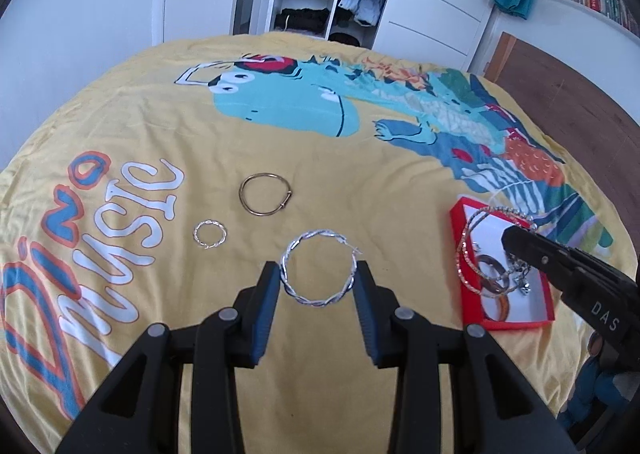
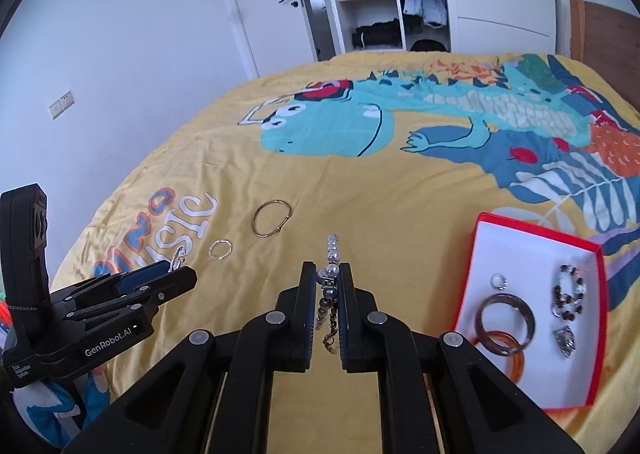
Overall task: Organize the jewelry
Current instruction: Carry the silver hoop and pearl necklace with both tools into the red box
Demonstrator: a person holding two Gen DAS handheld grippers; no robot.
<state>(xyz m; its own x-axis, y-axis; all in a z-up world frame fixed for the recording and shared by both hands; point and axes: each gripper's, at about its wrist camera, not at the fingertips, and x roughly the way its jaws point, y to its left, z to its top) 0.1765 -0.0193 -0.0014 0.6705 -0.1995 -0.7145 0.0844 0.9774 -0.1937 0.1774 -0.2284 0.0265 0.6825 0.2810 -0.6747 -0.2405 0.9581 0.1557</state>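
While the left gripper [image 1: 318,286] clasps the twisted hoop [image 1: 319,269] half-open and the right gripper [image 2: 325,308] pinches the pearl bracelet [image 2: 331,259] near-shut, transfer step underway; next needs both carried rightward over the red box [image 2: 596,294]

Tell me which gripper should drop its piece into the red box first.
Right. The right gripper, shut on the pearl bracelet, sits beside the red box; the left gripper, holding the twisted hoop, is farther away.
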